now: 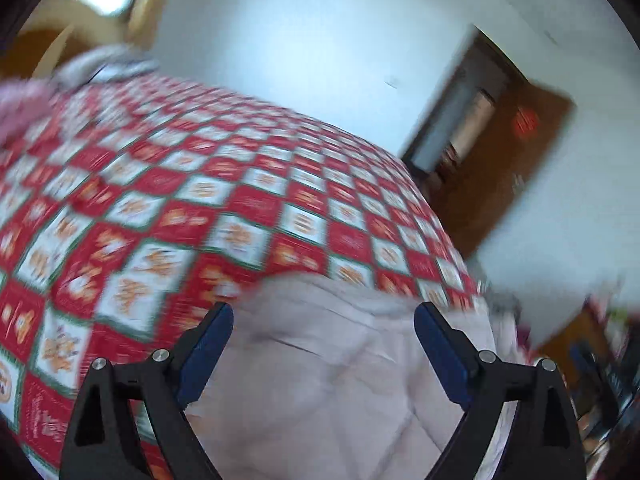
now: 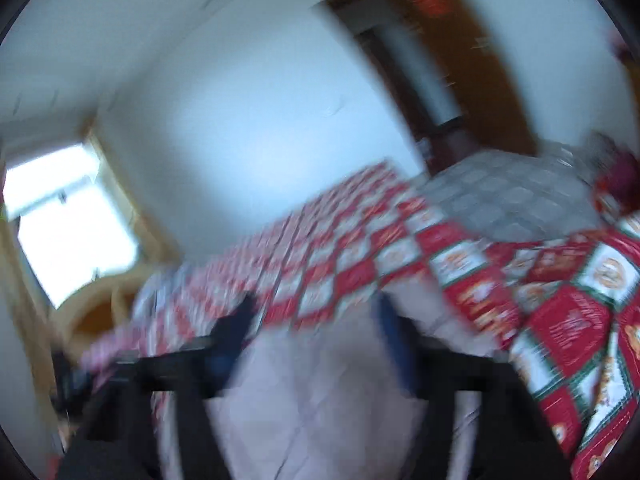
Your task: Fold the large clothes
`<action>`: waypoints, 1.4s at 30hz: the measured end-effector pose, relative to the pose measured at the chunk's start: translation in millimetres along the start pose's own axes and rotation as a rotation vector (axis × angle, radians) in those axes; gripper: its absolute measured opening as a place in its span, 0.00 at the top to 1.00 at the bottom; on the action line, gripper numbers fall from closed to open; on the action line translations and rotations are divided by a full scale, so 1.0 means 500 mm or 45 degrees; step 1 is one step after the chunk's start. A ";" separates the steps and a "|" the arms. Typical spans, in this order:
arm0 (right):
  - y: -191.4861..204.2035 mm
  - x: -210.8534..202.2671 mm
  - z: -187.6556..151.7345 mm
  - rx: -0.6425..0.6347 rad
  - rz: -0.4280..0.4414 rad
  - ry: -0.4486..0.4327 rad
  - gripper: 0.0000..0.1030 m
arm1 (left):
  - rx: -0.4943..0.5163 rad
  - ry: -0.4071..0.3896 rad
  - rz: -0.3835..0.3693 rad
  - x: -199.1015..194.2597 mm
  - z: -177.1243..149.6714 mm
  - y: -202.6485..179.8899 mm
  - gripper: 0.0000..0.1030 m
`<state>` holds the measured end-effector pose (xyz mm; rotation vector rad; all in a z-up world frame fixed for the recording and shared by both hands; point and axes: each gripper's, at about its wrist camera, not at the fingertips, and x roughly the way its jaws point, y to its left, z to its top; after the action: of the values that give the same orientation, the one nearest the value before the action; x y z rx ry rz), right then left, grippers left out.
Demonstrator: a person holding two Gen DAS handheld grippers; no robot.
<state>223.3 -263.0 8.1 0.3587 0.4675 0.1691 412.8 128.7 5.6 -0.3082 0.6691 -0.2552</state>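
1. At the far left of the left wrist view, a pink bundle and some grey cloth are seen at the far end of the bed, too blurred to be identified further.
2. The bed is covered by a red and white checked bedspread, over which both cameras are tilted.
3. The left gripper is seen with its jaws spread wide. Nothing is pinched between the blue pads; the pale quilted garment lies beneath and beyond them on the bedspread.
4. The garment is placed near the right-hand edge of the bed in that view, with a wooden door and white wall behind it.
5. In the right wrist view, a window is seen at the left and the same garment fills the lower middle.
6. The right gripper is heavily smeared by blur. Its jaws appear partly apart, and it cannot be told whether cloth is pinched between them.
7. A grey quilted layer is seen further right on the bed, beyond the checked cover.
8. The step in hand is judged to be a release between folds: the cloth has been let go by the left side, and a fresh hold is not yet taken.
9. For the next move, a free edge or corner of the garment would need to be found and pinched by both grippers, so that it can be carried across evenly. Care is called for that the bedspread is not caught with it.
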 end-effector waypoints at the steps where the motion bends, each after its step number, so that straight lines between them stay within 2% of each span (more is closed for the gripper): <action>1: 0.047 0.025 -0.022 -0.083 -0.023 0.050 0.90 | 0.044 0.006 0.008 0.026 -0.005 -0.029 0.11; 2: 0.076 0.043 -0.040 -0.128 -0.017 0.068 0.93 | 0.108 0.020 0.006 0.058 -0.020 -0.077 0.11; 5: 0.131 0.113 -0.098 -0.157 0.004 0.142 0.93 | 0.201 0.072 -0.027 0.123 -0.072 -0.163 0.10; 7: 0.142 0.163 -0.128 -0.195 -0.064 0.173 0.93 | 0.231 0.072 0.031 0.157 -0.092 -0.178 0.12; 8: 0.123 0.182 -0.139 -0.190 -0.102 0.190 0.95 | 0.213 0.071 0.103 0.180 -0.103 -0.170 0.12; 10: 0.083 0.218 -0.162 -0.120 -0.089 0.265 0.95 | 0.163 0.120 0.143 0.214 -0.119 -0.146 0.12; 12: 0.055 0.246 -0.179 -0.071 -0.040 0.319 0.98 | 0.170 0.102 0.163 0.231 -0.136 -0.144 0.11; 14: 0.051 0.254 -0.191 -0.083 -0.049 0.333 1.00 | 0.218 0.065 0.212 0.240 -0.151 -0.153 0.10; 16: 0.051 0.266 -0.200 -0.095 -0.106 0.339 1.00 | 0.258 0.040 0.279 0.247 -0.161 -0.167 0.10; 17: 0.046 0.264 -0.200 -0.080 -0.103 0.343 1.00 | 0.255 0.039 0.282 0.253 -0.163 -0.165 0.10; 20: 0.028 0.272 -0.203 -0.034 -0.076 0.378 1.00 | 0.244 0.067 0.297 0.276 -0.166 -0.157 0.10; 24: 0.023 0.273 -0.203 -0.026 -0.080 0.380 1.00 | 0.278 0.108 0.370 0.301 -0.172 -0.164 0.08; 27: 0.040 0.265 -0.194 -0.036 -0.125 0.408 1.00 | 0.280 0.114 0.367 0.301 -0.175 -0.162 0.08; 29: 0.058 0.209 -0.184 -0.004 -0.083 0.303 0.97 | 0.276 0.115 0.362 0.300 -0.175 -0.161 0.08; 31: 0.073 0.183 -0.188 -0.024 -0.083 0.269 0.96 | 0.271 0.116 0.357 0.300 -0.173 -0.161 0.08; 34: 0.062 0.188 -0.222 0.006 -0.093 0.334 0.96 | 0.268 0.117 0.357 0.300 -0.171 -0.163 0.08; 37: 0.043 0.205 -0.258 -0.038 -0.107 0.316 1.00 | 0.268 0.127 0.339 0.297 -0.170 -0.164 0.08; 40: 0.041 0.219 -0.257 -0.038 -0.130 0.348 1.00 | 0.291 0.157 0.253 0.260 -0.173 -0.163 0.08; 42: 0.045 0.220 -0.256 -0.059 -0.143 0.346 1.00 | 0.273 0.132 0.175 0.200 -0.178 -0.151 0.08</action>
<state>258.4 -177.3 -134.9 0.2642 0.7491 0.1198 421.4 8.9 -90.1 -0.0434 0.7549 -0.2107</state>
